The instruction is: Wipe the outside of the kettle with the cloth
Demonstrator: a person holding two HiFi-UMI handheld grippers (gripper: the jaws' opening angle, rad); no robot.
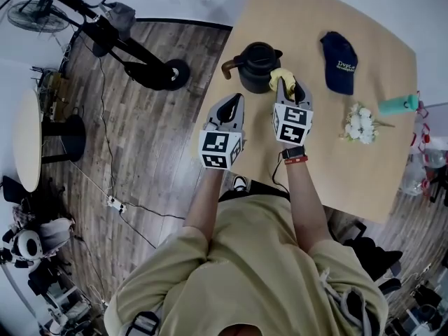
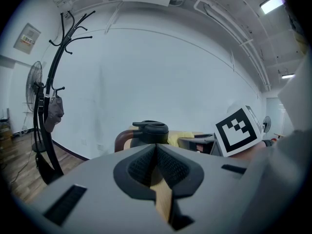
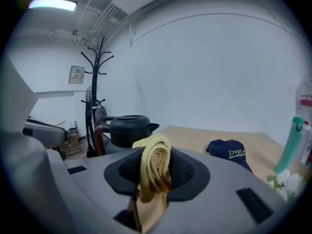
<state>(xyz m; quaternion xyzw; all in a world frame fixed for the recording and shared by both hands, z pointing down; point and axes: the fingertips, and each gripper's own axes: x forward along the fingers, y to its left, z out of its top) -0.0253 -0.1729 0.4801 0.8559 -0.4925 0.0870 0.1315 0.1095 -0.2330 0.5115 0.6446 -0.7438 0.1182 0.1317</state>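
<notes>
The black kettle (image 1: 257, 65) stands on the table (image 1: 322, 159), toward its far left edge. Just beside it at four o'clock, the right gripper (image 1: 289, 89) pinches the yellow cloth (image 1: 279, 75). At seven o'clock the left gripper (image 1: 233, 103) is closed on nothing. A cap (image 1: 339, 63) lies at three o'clock.

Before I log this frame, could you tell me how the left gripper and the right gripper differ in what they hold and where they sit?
The left gripper is shut on nothing; the right gripper is shut on the yellow cloth. The right gripper reaches further forward, its cloth beside the kettle; the left gripper sits further back, near the edge of the table. Both point towards the kettle.
</notes>
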